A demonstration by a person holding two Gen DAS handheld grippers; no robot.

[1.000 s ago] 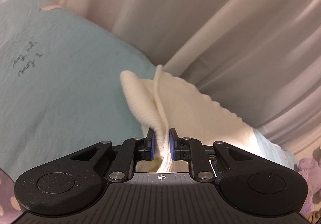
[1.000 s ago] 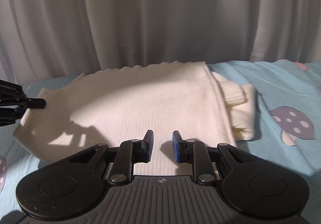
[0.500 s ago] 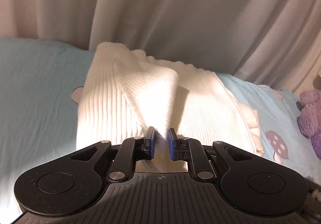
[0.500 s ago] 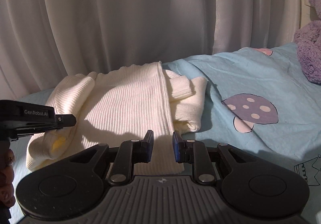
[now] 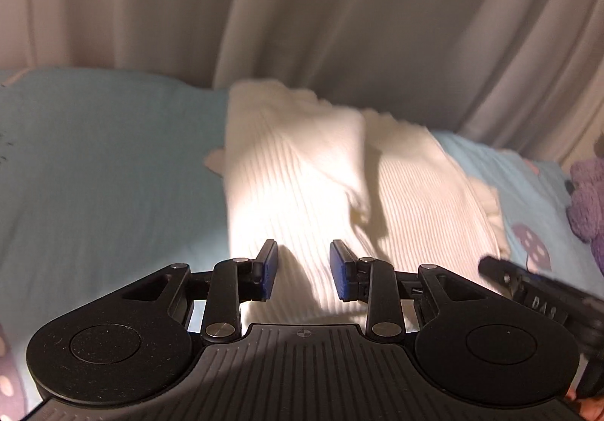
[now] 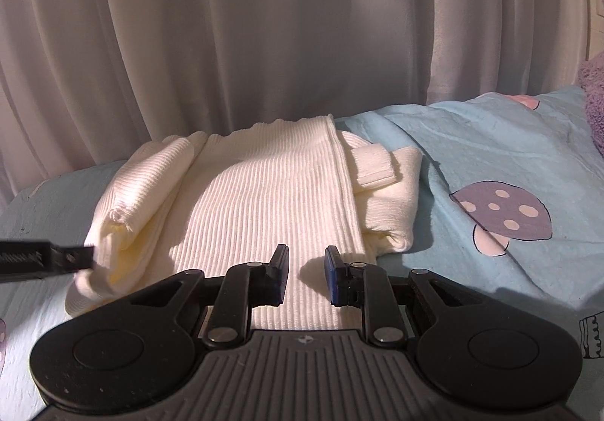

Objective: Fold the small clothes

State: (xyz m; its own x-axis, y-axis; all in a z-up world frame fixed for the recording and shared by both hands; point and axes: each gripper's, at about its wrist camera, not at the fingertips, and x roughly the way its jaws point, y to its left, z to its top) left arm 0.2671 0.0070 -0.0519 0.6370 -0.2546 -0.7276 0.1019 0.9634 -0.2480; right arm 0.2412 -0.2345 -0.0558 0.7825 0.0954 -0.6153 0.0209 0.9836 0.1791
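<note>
- Left gripper (image 5: 304, 270) jaws just been opening; let go of sleeve (image 5: 302, 157), now draped on sweater (image 6: 271, 194) at 12.
- Right gripper (image 6: 306, 275) parted, holds nothing.
- Left-side fold looks done.

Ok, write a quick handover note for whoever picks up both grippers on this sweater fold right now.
Left gripper: jaws have just been opening, nothing pinched; it has let go of the left sleeve fold.
Right gripper: open, empty, over the near edge of the cream ribbed sweater.
Sweater lies on the blue bedsheet by the curtain.
Done: both sides folded inward; right cuff tucked.
Left: flatten the left fold, then probably fold the body across.
</note>
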